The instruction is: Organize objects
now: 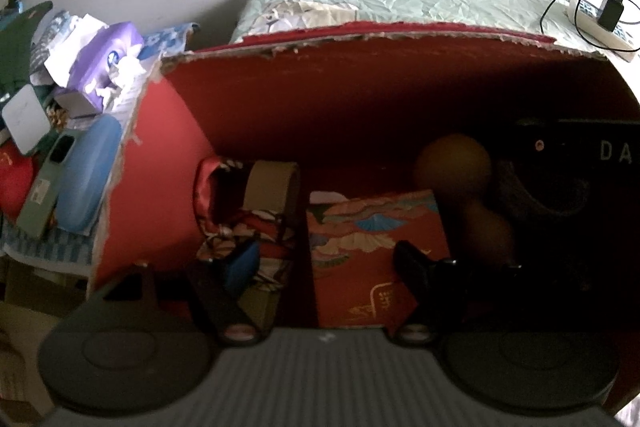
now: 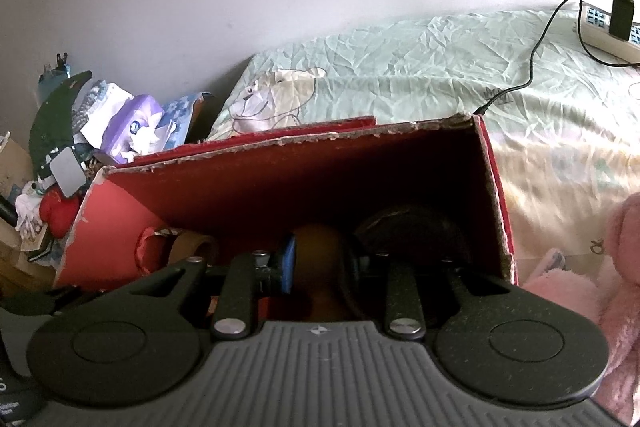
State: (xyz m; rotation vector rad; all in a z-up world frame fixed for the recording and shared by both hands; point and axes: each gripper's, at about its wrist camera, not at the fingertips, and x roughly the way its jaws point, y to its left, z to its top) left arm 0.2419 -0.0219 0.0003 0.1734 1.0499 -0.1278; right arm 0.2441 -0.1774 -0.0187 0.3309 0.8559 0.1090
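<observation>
A torn red cardboard box (image 1: pixel 360 95) stands on the bed. Inside lie a patterned red booklet (image 1: pixel 376 251), a patterned cloth with a tan band (image 1: pixel 264 219), a brown gourd-shaped object (image 1: pixel 456 167) and a dark item lettered "DA" (image 1: pixel 592 155). My left gripper (image 1: pixel 324 259) is open inside the box, its fingers either side of the booklet. My right gripper (image 2: pixel 324 259) sits at the box's (image 2: pixel 280 179) near edge, fingers apart around the brown gourd (image 2: pixel 320 259), not gripping it.
Left of the box is a clutter pile: purple tissue pack (image 1: pixel 108 63), blue case (image 1: pixel 88 171), green phone case (image 1: pixel 44 187). A power strip with charger (image 2: pixel 616 19) and cable lies on the green sheet (image 2: pixel 420 67). A pink plush (image 2: pixel 616 287) is at right.
</observation>
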